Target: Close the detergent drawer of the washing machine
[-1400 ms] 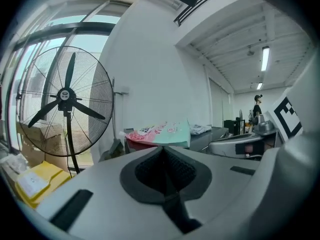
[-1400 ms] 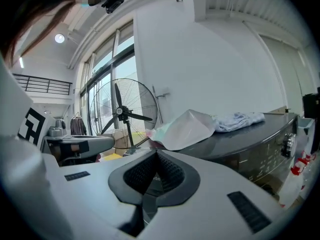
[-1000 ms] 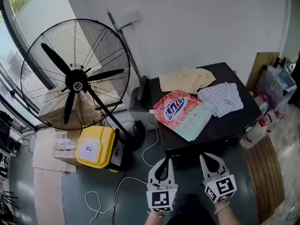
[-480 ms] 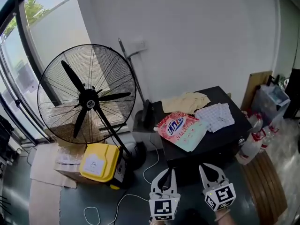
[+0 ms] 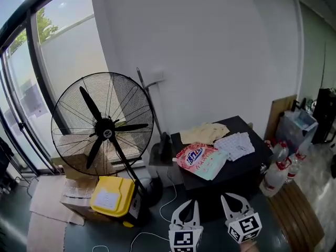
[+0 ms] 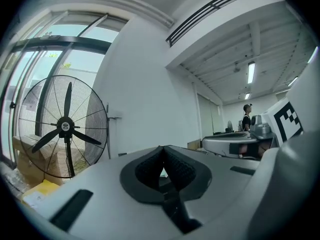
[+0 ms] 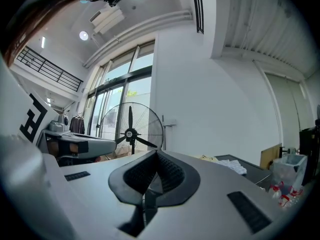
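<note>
Near centre | left gripper (image 6: 162, 154) jaws together, empty | right gripper (image 7: 156, 158) jaws together, empty | fan (image 5: 105, 134) far left

You're holding both grippers low in front of you, side by side and apart, at the bottom edge of the head view. Your left gripper (image 5: 193, 203) is pointing forward and slightly up, its jaws pressing together at the tips, the ribbed pads (image 6: 147, 166) gripping nothing. Your right gripper (image 5: 226, 197) is sitting just beside it, angling a touch leftward, jaws likewise meeting at the tips with the pads (image 7: 137, 171) empty. Each marker cube (image 5: 184, 240) is facing up toward your head camera.
</note>
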`<move>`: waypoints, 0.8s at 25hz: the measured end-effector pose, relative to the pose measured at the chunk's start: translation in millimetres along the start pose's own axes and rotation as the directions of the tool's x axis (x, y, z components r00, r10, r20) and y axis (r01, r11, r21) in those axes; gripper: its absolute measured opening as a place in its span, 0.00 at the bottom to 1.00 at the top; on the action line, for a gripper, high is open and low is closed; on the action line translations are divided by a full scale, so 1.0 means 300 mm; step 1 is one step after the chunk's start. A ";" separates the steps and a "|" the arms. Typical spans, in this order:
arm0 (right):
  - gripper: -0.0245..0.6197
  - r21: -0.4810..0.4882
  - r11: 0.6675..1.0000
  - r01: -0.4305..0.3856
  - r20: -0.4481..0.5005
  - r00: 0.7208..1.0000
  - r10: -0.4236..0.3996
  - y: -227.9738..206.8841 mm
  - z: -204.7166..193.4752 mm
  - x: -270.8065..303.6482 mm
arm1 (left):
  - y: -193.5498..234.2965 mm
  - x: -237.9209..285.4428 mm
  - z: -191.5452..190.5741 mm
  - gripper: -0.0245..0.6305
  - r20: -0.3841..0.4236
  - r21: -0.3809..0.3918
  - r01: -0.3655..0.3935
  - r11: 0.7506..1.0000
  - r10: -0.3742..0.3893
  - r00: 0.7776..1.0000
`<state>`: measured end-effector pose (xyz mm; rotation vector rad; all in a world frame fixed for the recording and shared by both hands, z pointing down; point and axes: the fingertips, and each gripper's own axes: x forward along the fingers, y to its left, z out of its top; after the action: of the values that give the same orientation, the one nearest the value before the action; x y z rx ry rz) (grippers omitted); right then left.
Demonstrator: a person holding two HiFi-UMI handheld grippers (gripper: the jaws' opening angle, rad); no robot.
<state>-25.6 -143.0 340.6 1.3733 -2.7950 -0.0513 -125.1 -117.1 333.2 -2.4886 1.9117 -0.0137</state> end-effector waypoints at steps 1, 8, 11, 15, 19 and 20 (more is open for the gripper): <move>0.07 -0.003 1.000 0.001 0.004 1.000 -0.001 0.003 0.010 -0.010 | -0.011 -0.007 0.007 0.06 0.000 0.001 0.006 1.000 -0.006 1.000; 0.07 -0.018 1.000 -0.002 0.044 0.999 0.003 0.014 0.094 -0.083 | -0.082 -0.050 0.086 0.06 0.026 0.018 0.027 0.999 -0.027 0.999; 0.07 -0.025 1.000 -0.013 0.056 0.998 0.014 0.017 0.123 -0.127 | -0.119 -0.077 0.119 0.06 0.038 0.022 0.020 1.000 -0.021 0.999; 0.07 -0.027 0.999 -0.020 0.074 0.997 0.021 0.005 0.154 -0.198 | -0.172 -0.111 0.128 0.06 0.049 0.049 0.003 0.999 -0.005 0.999; 0.07 -0.028 0.999 -0.027 0.089 0.996 0.030 -0.011 0.183 -0.272 | -0.221 -0.155 0.117 0.06 0.058 0.079 -0.021 0.997 0.016 0.998; 0.07 -0.031 0.999 -0.033 0.095 0.995 0.035 -0.013 0.193 -0.289 | -0.236 -0.166 0.121 0.06 0.060 0.081 -0.023 0.996 0.018 0.998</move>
<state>28.3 -75.7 281.8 1.3517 -2.8817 -0.1605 -69.3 -50.9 297.2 -2.3894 1.8738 -0.0174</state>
